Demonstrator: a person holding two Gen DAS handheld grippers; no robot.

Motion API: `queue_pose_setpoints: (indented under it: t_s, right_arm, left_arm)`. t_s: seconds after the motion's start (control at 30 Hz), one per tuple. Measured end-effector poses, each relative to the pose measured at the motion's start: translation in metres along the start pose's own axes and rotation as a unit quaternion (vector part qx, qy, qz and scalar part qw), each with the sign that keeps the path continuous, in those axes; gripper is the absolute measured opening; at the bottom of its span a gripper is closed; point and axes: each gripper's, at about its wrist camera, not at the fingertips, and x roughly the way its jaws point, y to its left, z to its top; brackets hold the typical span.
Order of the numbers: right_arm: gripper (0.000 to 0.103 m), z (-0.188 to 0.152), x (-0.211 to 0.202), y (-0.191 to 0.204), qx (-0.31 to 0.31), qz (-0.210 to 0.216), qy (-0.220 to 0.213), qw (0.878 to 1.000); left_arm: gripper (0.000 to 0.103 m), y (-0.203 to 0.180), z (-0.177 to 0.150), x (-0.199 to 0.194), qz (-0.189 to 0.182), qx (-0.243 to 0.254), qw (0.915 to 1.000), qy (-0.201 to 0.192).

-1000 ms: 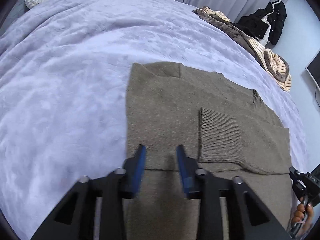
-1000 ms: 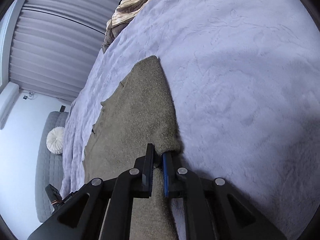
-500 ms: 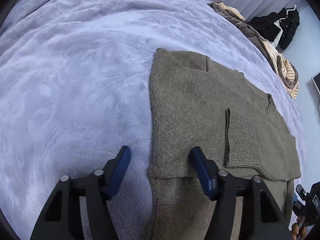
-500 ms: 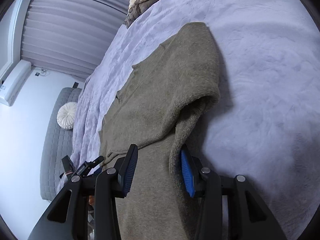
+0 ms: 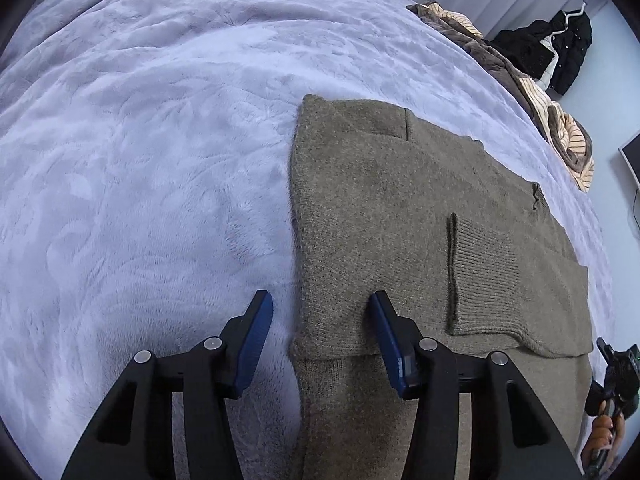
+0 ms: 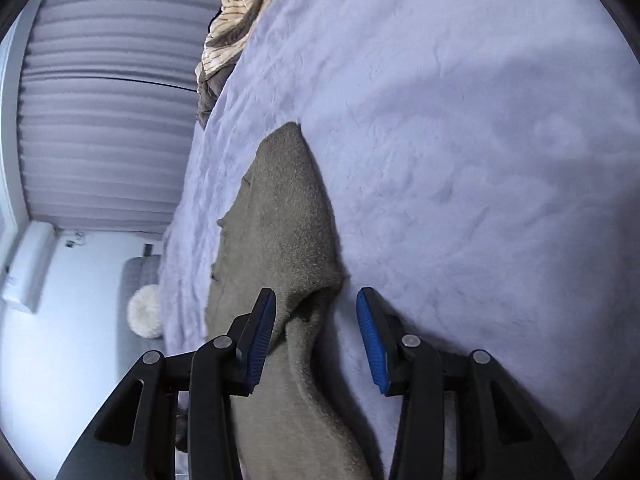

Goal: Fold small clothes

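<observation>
An olive-brown knit sweater (image 5: pixel 384 208) lies partly folded on the lilac bedspread (image 5: pixel 140 160), with a ribbed cuff (image 5: pixel 484 276) laid across it. My left gripper (image 5: pixel 322 340) is open, its jaws either side of the sweater's folded left edge, holding nothing. In the right wrist view the sweater (image 6: pixel 280 220) runs away from me. My right gripper (image 6: pixel 316 332) is open, straddling the sweater's folded right edge, gripping nothing. The right gripper also shows in the left wrist view (image 5: pixel 612 384) at the lower right.
A heap of striped and brown clothes (image 5: pixel 560 120) lies at the bed's far right edge, also in the right wrist view (image 6: pixel 228 28). Dark clothes hang (image 5: pixel 560 52) by the wall. Curtains (image 6: pixel 100 120) and a round white cushion (image 6: pixel 144 316) stand beyond the bed.
Both grippers have opened: the right one let go of the sweater edge it was shut on. The left gripper shifted to the sweater's left edge.
</observation>
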Motion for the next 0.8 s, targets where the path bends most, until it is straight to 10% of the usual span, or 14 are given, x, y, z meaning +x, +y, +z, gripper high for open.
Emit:
queue_pose_setpoints:
  t_s: [0.17, 0.37, 0.5, 0.8]
  right_arm:
    - [0.018, 0.011, 0.015, 0.017, -0.022, 0.006, -0.005, 1.000]
    - [0.016, 0.009, 0.017, 0.045, -0.223, -0.205, -0.026, 0.953]
    - [0.020, 0.009, -0.004, 0.027, -0.162, -0.152, -0.038, 0.974]
    - [0.040, 0.005, -0.027, 0.021, -0.136, -0.122, -0.045, 0.982]
  left_arm:
    - [0.029, -0.011, 0.001, -0.007, 0.007, 0.027, 0.9996, -0.007]
    - [0.029, -0.021, -0.006, 0.001, 0.040, 0.072, 0.9964, -0.018]
    - [0.029, -0.009, -0.007, -0.009, 0.032, 0.056, 0.9977, -0.020]
    - [0.030, -0.011, -0.006, -0.036, 0.013, 0.031, 0.9991, -0.025]
